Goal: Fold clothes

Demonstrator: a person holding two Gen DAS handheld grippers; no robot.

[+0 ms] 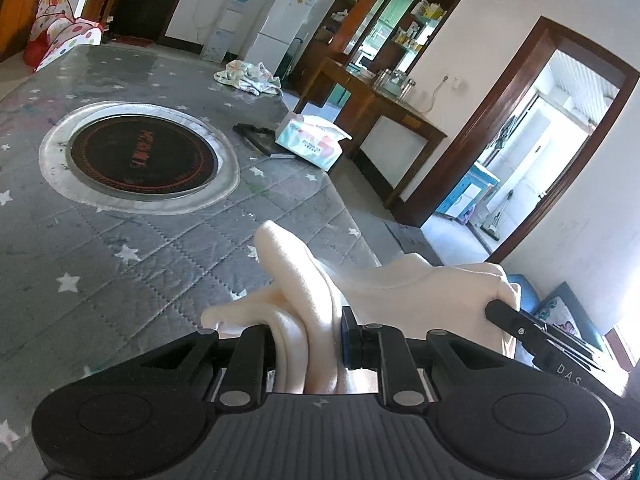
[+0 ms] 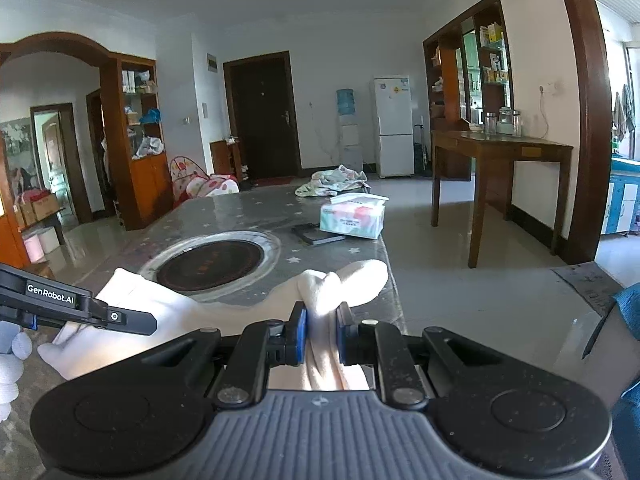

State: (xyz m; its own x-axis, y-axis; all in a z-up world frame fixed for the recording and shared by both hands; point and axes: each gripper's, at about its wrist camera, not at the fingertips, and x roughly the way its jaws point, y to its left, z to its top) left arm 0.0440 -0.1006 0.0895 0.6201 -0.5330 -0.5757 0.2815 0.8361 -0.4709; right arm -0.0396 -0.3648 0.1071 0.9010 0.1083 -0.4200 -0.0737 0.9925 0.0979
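Cream cloth, plain, no print. Black grippers, left and right, blue pads. Grey quilted table cover with white stars. Black round hob with red lettering, pale ring around. White tissue pack with pink and teal print. White fridge. Dark brown door. Red-dotted white play tent.

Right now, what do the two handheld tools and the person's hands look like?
Both are matte black plastic. The left tool and the right tool each have a ribbed grey-black base, two round discs, linkage arms with silver rivets, and blue pads. Seen from the right wrist, the left one reads "GenRobot.AI" in white beside a small button. A white glove covers the hand holding it; a blue sleeve shows at right.
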